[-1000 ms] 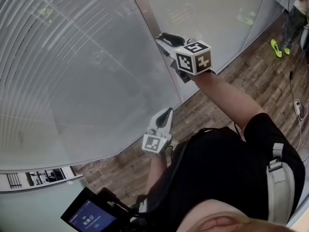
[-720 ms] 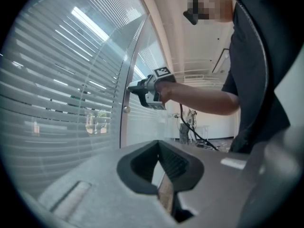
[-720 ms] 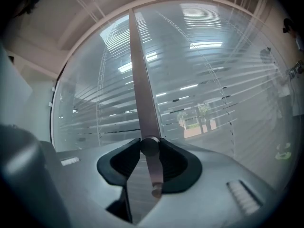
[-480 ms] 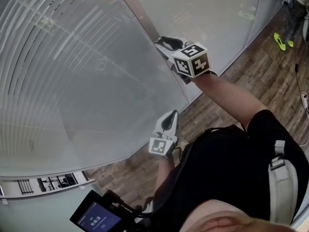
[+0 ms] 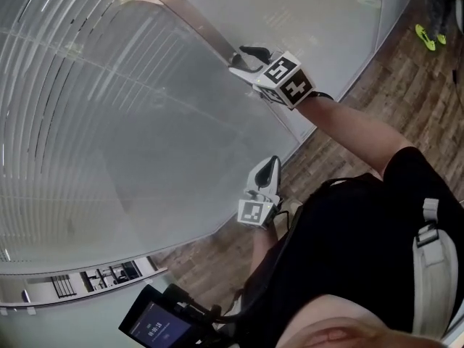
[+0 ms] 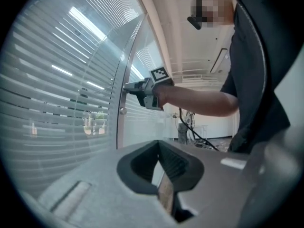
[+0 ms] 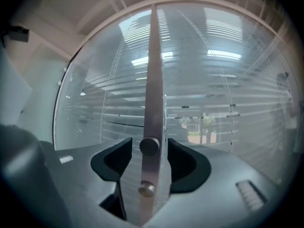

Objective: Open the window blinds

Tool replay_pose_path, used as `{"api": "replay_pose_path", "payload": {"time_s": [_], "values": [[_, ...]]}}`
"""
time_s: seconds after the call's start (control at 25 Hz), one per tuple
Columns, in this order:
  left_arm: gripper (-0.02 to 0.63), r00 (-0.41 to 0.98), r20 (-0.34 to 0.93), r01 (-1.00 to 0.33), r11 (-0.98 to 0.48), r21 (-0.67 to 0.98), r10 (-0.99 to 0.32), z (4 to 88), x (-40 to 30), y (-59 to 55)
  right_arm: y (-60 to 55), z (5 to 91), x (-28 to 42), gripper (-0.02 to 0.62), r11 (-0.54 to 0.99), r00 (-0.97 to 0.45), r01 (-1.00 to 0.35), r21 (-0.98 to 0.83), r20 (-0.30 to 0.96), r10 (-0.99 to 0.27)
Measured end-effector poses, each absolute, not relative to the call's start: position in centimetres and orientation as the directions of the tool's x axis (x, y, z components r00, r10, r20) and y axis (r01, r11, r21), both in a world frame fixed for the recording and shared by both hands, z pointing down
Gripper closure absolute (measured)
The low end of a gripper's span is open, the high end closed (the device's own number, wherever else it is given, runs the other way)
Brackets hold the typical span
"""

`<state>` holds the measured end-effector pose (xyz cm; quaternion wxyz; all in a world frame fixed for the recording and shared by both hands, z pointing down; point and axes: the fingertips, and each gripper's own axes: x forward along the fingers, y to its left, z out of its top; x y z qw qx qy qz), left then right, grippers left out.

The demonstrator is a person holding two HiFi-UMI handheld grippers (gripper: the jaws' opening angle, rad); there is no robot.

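Observation:
The blinds [image 5: 109, 122] are thin horizontal slats behind a glass partition, also seen in the right gripper view as slats [image 7: 213, 103] with gaps showing a room beyond. A metal mullion [image 7: 154, 70] carries two round knobs, the upper knob [image 7: 149, 146] above the lower knob [image 7: 147, 189]. My right gripper [image 7: 149, 161] points level at the mullion; its jaws have just been opening and stand either side of the upper knob without touching it. In the head view the right gripper [image 5: 243, 58] is at the mullion [image 5: 196, 24]. My left gripper [image 5: 270, 167] hangs lower, shut and empty.
Wooden floor [image 5: 406, 85] runs along the foot of the glass. A person's feet in yellow-green shoes [image 5: 428, 36] stand at the far right. A device with a lit screen [image 5: 156, 328] sits low at my chest. Cables [image 6: 190, 132] lie on the floor behind.
My right gripper has rolled about its own axis at the mullion and its jaws stand wider apart. The left gripper has barely shifted. The head view has tilted slightly.

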<state>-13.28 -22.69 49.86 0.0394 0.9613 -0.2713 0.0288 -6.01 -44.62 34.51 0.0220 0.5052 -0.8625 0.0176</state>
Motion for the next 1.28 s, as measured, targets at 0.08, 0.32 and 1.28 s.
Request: {"api": "replay_pose_path", "payload": {"time_s": [0.08,0.32,1.28], "values": [[0.603,0.854,0.072,-0.52,-0.852,0.062,-0.516,50.0,-13.3,-22.9,-44.0,33.8,-6.4,0.331,0.491,-0.487,-0.854,0.173,0.064,-0.871],[0.603,0.859,0.049,-0.512,-0.856,0.071,-0.51,50.5,-12.7,-22.3,-42.7,32.4,-6.1,0.331,0.375,-0.416,-0.623,0.687,0.115,-0.902],[0.603,0.857,0.04,-0.515,-0.853,0.089,-0.514,51.0,-13.2,-22.2,-43.3,35.2,-8.0,0.465,0.203,-0.307,-0.033,0.979,0.183,-0.934]]}}
